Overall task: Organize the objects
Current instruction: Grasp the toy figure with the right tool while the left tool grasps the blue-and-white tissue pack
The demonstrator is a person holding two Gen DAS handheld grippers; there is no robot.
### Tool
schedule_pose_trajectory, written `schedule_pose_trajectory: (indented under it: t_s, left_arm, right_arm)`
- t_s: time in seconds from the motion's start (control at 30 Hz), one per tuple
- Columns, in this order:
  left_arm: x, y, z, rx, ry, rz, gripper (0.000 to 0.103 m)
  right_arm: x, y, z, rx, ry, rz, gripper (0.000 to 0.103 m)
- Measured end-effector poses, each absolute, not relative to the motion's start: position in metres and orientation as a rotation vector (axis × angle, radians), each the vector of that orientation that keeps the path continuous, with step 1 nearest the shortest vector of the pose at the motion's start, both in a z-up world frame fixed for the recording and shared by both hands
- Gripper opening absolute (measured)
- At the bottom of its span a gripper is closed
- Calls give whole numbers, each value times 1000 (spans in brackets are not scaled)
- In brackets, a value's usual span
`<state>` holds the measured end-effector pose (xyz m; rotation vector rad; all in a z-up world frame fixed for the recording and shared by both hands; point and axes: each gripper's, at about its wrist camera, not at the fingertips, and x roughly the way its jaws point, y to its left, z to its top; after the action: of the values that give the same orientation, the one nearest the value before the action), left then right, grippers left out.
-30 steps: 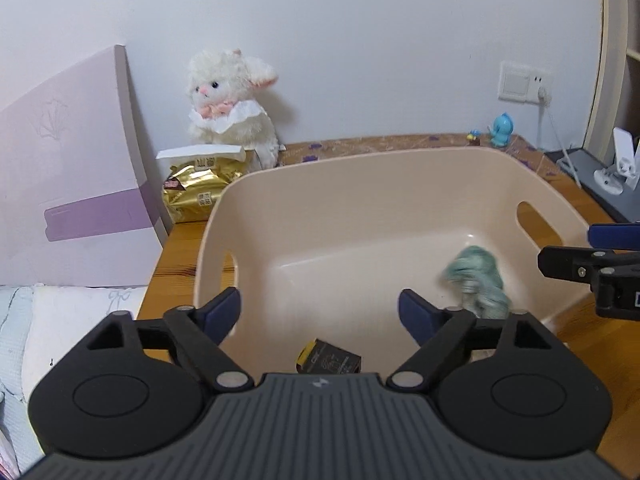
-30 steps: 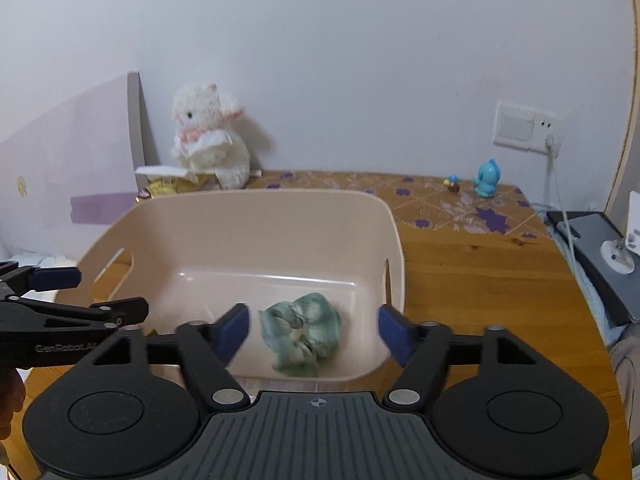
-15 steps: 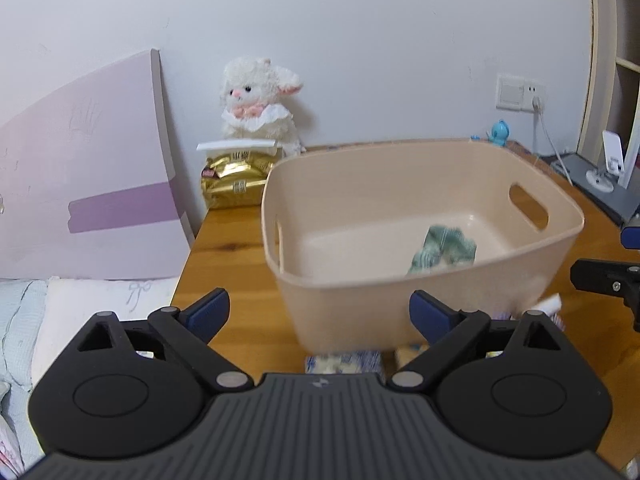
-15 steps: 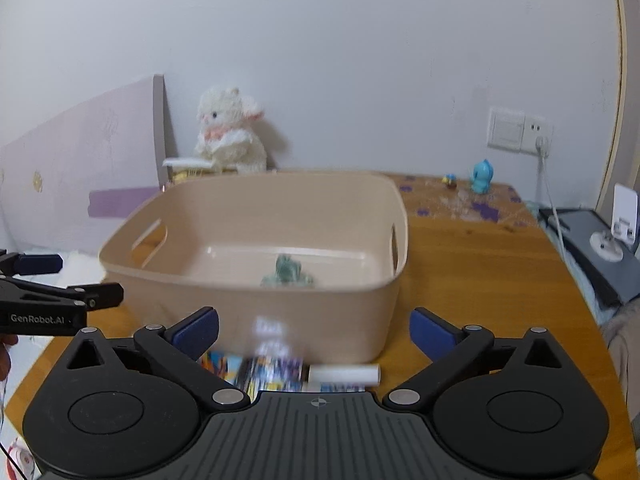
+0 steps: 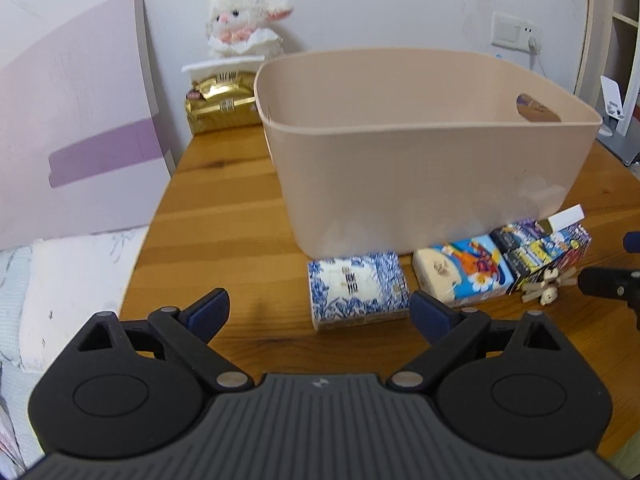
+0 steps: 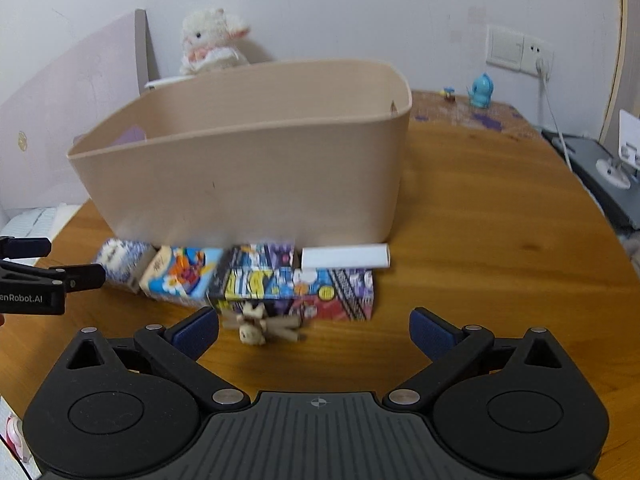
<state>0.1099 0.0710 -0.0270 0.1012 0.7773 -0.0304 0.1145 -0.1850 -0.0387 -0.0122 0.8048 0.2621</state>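
Both my grippers sit low over the wooden table (image 5: 224,216), in front of the beige bin (image 5: 424,148). My left gripper (image 5: 318,312) has its jaws spread wide, nothing between them. My right gripper (image 6: 314,330) is also wide open and holds nothing.

A row of items lies along the bin's near wall. Blue-and-white tissue pack (image 5: 356,290) is at the left end, just ahead of my left gripper, slightly right of centre. Next to it, touching, is the cartoon tissue pack (image 5: 464,272). Then the colourful box (image 6: 296,286) with a white tube (image 6: 344,257) lying on top of it along its far edge, close to the bin wall. A small wooden clip with tiny bear figures (image 6: 260,326) lies in front of the box, just beside my right gripper's left fingertip (image 6: 196,330).

The bin's inside is hidden from both views at this angle, so I cannot tell its contents.

Behind the bin: a white plush lamb (image 5: 244,20) above a gold packet (image 5: 222,106), and a pink board (image 5: 76,140) leaning at the left.
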Motion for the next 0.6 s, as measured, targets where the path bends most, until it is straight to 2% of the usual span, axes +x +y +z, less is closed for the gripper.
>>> schedule_pose_trajectory:
  t_s: [0.3,0.53,0.6]
  left_arm:
    - [120,70,-48,77,817,-36,97]
    - [129,72,-59,9,837,-58,100]
    - [131,72,-61,9,842,-61,100]
  right_arm:
    - [120,-164,-64,14,863,282,103]
    - [119,-146,-70,-42,828,219,103]
    - [118,-142,-71,-63,820,205,100]
